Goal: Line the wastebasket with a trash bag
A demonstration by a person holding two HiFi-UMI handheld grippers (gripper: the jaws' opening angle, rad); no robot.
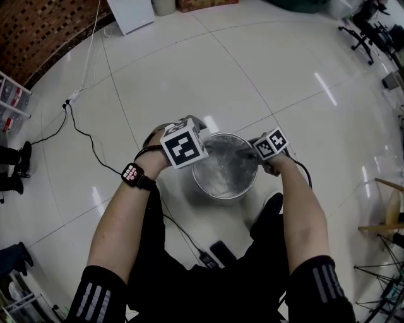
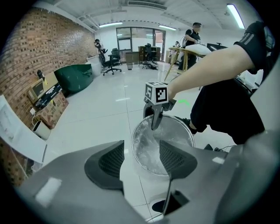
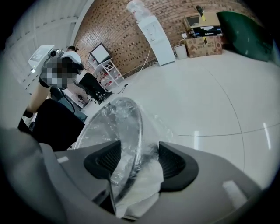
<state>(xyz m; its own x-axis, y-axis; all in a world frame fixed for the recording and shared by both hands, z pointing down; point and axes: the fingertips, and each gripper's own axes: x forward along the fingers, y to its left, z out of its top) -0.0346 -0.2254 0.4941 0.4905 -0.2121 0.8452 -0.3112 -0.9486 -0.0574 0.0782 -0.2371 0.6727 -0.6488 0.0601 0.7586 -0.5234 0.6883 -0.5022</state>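
Observation:
A round metal wastebasket [image 1: 211, 189] stands on the white tiled floor, with a clear trash bag [image 1: 222, 165] crumpled inside it. My left gripper [image 1: 201, 144] is at its left rim. In the left gripper view the left gripper [image 2: 140, 161] stands open over the near rim of the wastebasket [image 2: 136, 151], nothing pressed between its pads. My right gripper [image 1: 248, 153] is at the right rim, and shows as the right gripper [image 2: 155, 120] across the basket. In the right gripper view the right gripper [image 3: 135, 162] is wide, with the rim [image 3: 140, 124] and bunched bag film [image 3: 139, 183] between its jaws.
A black cable with a power strip [image 1: 71, 98] runs across the floor at left. A dark flat object [image 1: 222, 252] lies by my feet. A white cabinet [image 1: 130, 12] stands at the back, an office chair [image 1: 361, 33] far right. A seated person [image 3: 65, 83] is beyond the basket.

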